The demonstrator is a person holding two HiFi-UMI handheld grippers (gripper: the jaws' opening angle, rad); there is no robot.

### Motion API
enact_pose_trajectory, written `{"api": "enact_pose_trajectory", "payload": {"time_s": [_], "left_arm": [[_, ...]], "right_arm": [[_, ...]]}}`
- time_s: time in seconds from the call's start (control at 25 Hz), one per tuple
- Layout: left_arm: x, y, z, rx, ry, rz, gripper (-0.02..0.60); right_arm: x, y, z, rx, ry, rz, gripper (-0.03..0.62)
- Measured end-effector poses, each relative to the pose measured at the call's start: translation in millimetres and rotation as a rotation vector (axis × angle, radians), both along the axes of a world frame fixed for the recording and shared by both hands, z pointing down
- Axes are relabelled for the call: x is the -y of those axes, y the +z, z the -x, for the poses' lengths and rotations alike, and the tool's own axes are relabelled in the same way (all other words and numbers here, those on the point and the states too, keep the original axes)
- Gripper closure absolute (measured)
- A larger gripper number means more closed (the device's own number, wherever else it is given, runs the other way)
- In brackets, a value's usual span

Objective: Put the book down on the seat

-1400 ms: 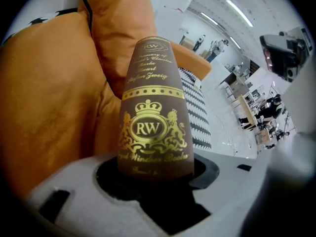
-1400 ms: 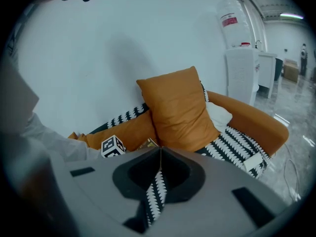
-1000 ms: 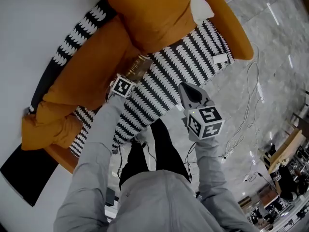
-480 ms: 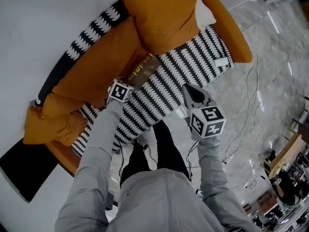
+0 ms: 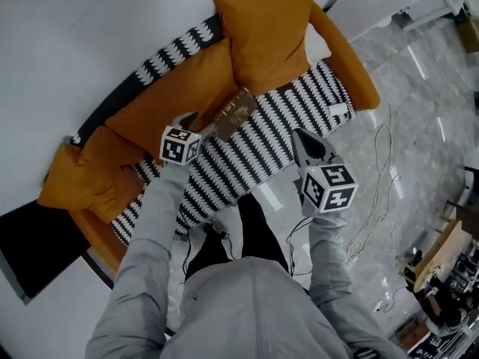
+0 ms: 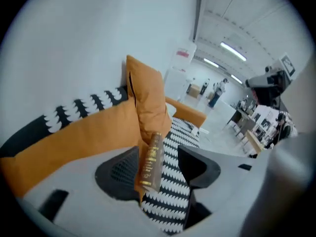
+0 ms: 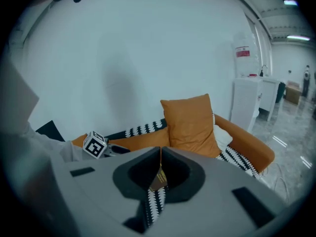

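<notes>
A brown book (image 5: 236, 114) with gilt lettering lies on the black-and-white striped seat (image 5: 281, 122), leaning against the orange back cushion (image 5: 179, 88). My left gripper (image 5: 200, 124) is at the book's near end. In the left gripper view the book (image 6: 150, 162) stands between the jaws, close to the left pad (image 6: 121, 169) and apart from the right one. The jaws are wide and closing slightly, not pressing the book. My right gripper (image 5: 303, 137) hovers over the seat's front edge, shut and empty. Past its closed tips (image 7: 160, 152) I see the book (image 7: 159, 177).
An upright orange pillow (image 5: 269, 36) stands behind the book. Another orange cushion (image 5: 82, 182) lies at the sofa's left end, and an orange armrest (image 5: 348, 58) bounds the right end. White cables (image 5: 382, 178) trail on the marble floor. A white wall rises behind the sofa.
The left jaws have spread and let go of the book, which now rests on the seat against the back cushion. The left gripper drew back slightly. The right gripper barely moved.
</notes>
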State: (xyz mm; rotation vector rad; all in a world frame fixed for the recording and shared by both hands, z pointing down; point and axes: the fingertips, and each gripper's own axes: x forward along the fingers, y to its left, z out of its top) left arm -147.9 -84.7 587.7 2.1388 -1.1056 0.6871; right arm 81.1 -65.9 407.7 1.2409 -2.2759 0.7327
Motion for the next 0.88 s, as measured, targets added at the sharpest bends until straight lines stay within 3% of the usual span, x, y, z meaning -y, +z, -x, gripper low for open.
{"api": "enact_pose_trajectory", "payload": {"time_s": [0.12,0.2,0.4,0.6,0.88], "left_arm": [[-8.2,-68.6,8.2,-0.118,-0.069,-0.120,0.369],[-17.2,-111.3,13.4,-0.139,-0.077,-0.208,0.394],[-52.6,-193.6,23.6,-0.097,-0.034,-0.390,0.433],[-91.7,-256.4,31.8,-0.091,-0.013,-0.474,0.515],[-146.7,-341.0,29.1,-0.057,0.071,-0.615,0.548]], "right_arm": [[-16.1,-43.0,6.6,0.026,0.012,-0.054,0.563],[-27.8,-74.0,12.1,0.036,0.006,-0.110,0.563],[-66.0,-141.1,17.0,0.024,-0.005,-0.237,0.563],[-103.8,-202.9,18.9,0.058,0.025,-0.342,0.563],[-169.6,-273.6,30.1,0.068,0.026,-0.486,0.563]]}}
